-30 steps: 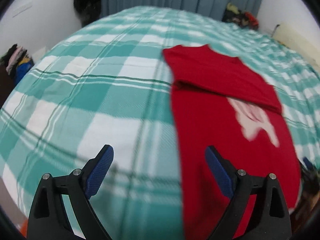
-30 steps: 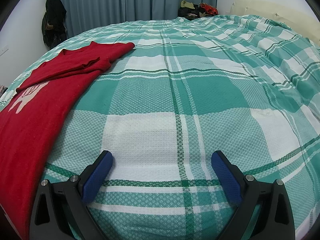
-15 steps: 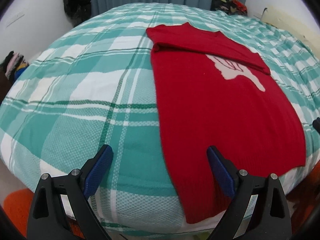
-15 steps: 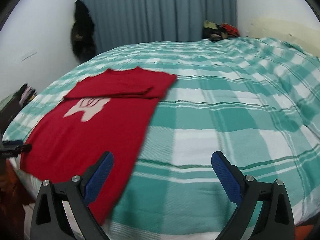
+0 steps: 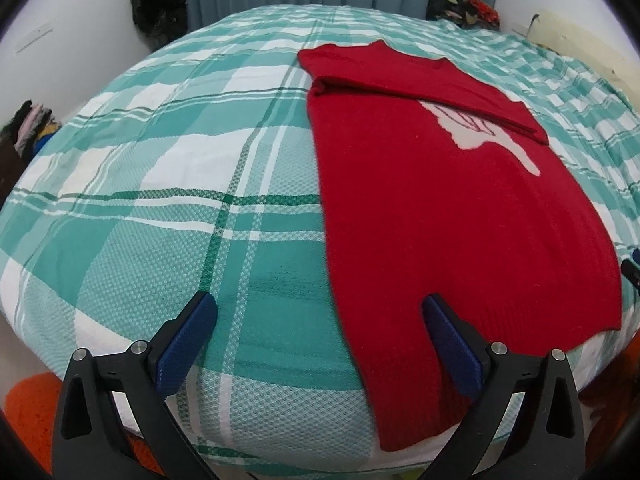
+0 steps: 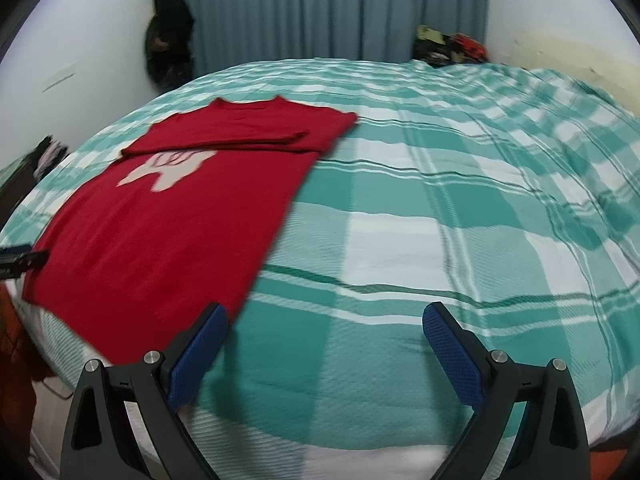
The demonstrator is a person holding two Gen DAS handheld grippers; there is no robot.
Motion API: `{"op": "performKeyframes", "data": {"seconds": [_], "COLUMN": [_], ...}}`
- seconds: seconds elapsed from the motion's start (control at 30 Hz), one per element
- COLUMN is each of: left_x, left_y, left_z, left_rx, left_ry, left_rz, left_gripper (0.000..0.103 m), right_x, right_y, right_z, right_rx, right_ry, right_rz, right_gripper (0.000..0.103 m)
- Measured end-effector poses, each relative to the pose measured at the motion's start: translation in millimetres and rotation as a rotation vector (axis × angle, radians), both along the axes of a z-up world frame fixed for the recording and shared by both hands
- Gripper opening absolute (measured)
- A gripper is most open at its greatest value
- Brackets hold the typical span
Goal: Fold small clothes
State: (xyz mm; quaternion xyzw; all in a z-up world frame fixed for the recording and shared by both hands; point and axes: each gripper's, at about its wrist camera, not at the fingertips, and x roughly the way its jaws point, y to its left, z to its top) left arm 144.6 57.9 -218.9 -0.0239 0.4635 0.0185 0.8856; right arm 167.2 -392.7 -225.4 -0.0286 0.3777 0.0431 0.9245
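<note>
A red sweater [image 5: 432, 200] with a pale print lies flat on the green-and-white checked bedspread [image 5: 180, 184], its sleeves folded across the chest and its hem hanging over the near edge. My left gripper [image 5: 320, 320] hovers over the hem's left corner, jaws opening wide, nothing pinched between them. In the right wrist view the sweater [image 6: 172, 216] lies to the left. My right gripper [image 6: 326, 328] hangs open above the bedspread [image 6: 460, 240], its left pad near the sweater's right edge, holding nothing.
A blue-grey curtain [image 6: 332, 8] hangs behind the bed. Dark clothes [image 6: 170, 28] hang on the left wall and a clothes pile [image 6: 448, 46] sits at the far corner. More clothes [image 5: 28, 128] lie at left. An orange rug [image 5: 28, 404] shows below the bed edge.
Both grippers have drawn back toward the bed's near edge, so more of the sweater shows. The left jaws stand slightly wider. The right view swung left, bringing the sweater nearer its left pad.
</note>
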Motion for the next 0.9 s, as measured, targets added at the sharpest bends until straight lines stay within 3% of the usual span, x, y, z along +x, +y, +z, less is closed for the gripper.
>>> {"op": "performKeyframes", "data": {"seconds": [0.17,0.3,0.5,0.53,0.6,0.63,0.7,0.8,0.9], "left_x": [0.0,-1.3,-21.5,-25.2,-30.0,-31.0,-29.2,-22.1,-18.4], "left_y": [-0.8,2.0,34.3,41.4,49.9,51.0,45.6,28.7,15.5], "left_z": [-2.1,1.5,20.4,22.3,23.0,21.4,15.6,9.1,5.6], "left_rx": [0.007,-0.002,-0.047,-0.085,-0.205,-0.295,-0.396,-0.400,-0.395], "left_ry": [0.001,0.016,0.005,0.005,0.007,0.020,0.055,0.092,0.111], "left_rz": [0.001,0.004,0.125,0.141,0.129,0.095,0.032,-0.051,-0.104], "left_gripper": [0.103,0.103,0.102,0.101,0.101,0.101,0.099,0.091,0.083], "right_x": [8.8,8.1,0.4,-2.9,-9.2,-12.9,-16.5,-14.2,-7.8], "right_y": [-21.1,-30.1,-44.9,-48.5,-54.0,-53.9,-50.0,-36.7,-25.6], "right_z": [-18.9,-21.5,-6.1,-1.4,11.4,16.6,16.0,-6.3,-26.0], "right_rx": [0.028,0.066,0.071,0.089,0.186,0.274,0.519,0.744,0.798], "right_ry": [0.088,0.099,0.090,0.080,0.064,0.064,0.123,0.277,0.381], "right_rz": [-0.076,-0.088,-0.165,-0.173,-0.138,-0.090,0.041,0.151,0.183], "right_gripper": [0.099,0.100,0.100,0.100,0.099,0.098,0.093,0.075,0.063]}}
